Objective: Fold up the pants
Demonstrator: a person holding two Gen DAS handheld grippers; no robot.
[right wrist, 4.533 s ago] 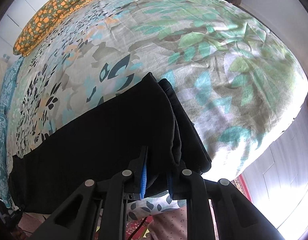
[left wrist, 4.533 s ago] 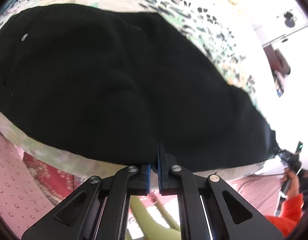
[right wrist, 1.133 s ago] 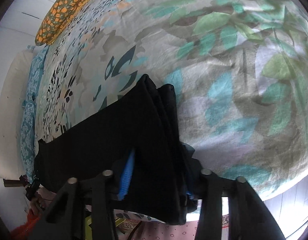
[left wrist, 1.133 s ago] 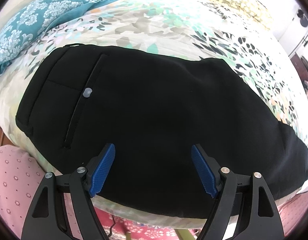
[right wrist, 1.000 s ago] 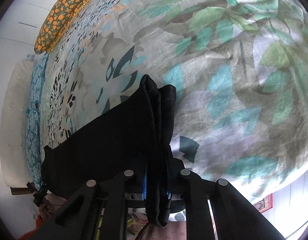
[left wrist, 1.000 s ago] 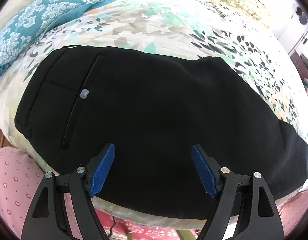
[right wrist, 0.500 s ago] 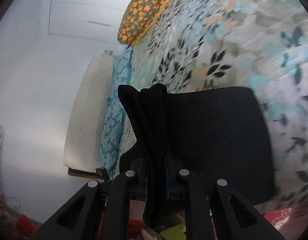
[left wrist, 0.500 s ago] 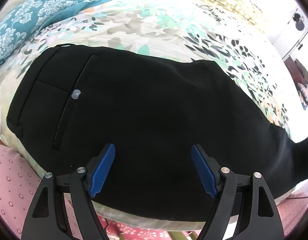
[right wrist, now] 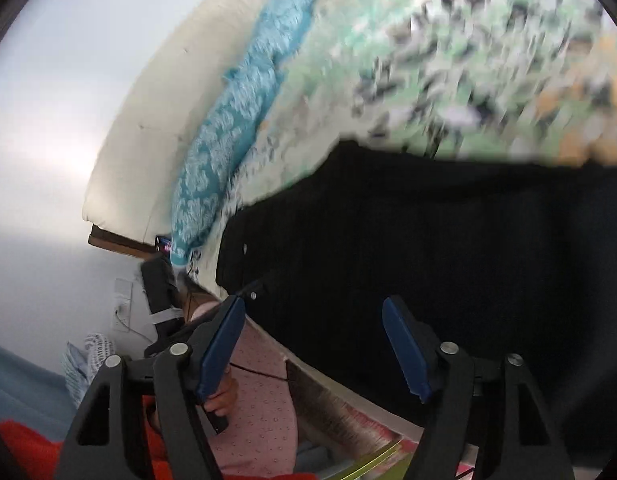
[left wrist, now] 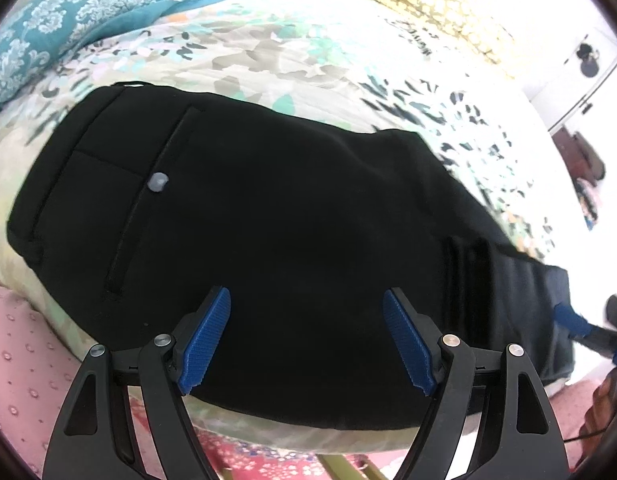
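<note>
Both the left gripper (left wrist: 306, 336) and right gripper (right wrist: 312, 350) gape empty over black pants (left wrist: 292, 232); only the left view shows their button (left wrist: 157, 182)

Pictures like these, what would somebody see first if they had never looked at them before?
The big black pants jump out first, lying flat across the flowery bedsheet with a small pale button on the back pocket. Next come the blue pads of the left hand-held gripper, spread open above the pants' near edge. In the blurry right wrist view, the right hand-held gripper is open too, with a teal patterned pillow beyond it.
</note>
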